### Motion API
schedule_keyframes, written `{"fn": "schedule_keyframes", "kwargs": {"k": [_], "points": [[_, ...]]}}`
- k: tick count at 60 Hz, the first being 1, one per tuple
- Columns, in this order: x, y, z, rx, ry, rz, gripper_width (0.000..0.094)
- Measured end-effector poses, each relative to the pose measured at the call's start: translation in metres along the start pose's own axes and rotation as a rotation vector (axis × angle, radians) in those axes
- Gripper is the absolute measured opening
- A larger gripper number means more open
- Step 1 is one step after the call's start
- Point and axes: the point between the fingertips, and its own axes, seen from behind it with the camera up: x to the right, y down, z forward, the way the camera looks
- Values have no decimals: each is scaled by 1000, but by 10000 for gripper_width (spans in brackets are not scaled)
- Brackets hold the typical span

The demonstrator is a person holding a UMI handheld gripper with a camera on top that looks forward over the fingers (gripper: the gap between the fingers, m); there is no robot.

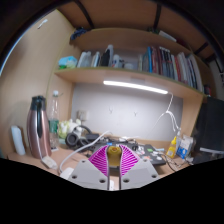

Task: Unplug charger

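My gripper (pixel 113 155) points at a cluttered desk. Its two pink pads (pixel 100 158) close in from both sides on a small rounded yellow-tan object (pixel 113 152), which looks like the charger, and both press on it. A white cable (pixel 72 152) loops over the desk just left of the fingers. I cannot see whether it joins the held object. No socket or power strip shows clearly.
A steel thermos (pixel 38 126) stands to the left. A dark monitor (pixel 210 128) and a yellow bottle (pixel 172 148) are to the right. Small items crowd the desk (pixel 150 152) beyond the fingers. A shelf of books (pixel 150 62) with a light strip (pixel 135 88) hangs above.
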Motion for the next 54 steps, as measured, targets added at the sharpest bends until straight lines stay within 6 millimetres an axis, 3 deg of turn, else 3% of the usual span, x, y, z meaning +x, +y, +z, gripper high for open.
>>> {"fn": "schedule_keyframes", "kwargs": {"k": [5,10,15,27,37,42,54], "points": [[5,-37,-14,40,-35,50,153],[22,-40,-25,20,-18,60,154],[34,-10,-30,-66,-30,70,154],[63,97,-46,-339,-30,38,165],[71,168,-46,-521,-53,82,167],[70,187,-40,-568,-52,106,174],[72,186,-11,-567,-23,138,239]]}}
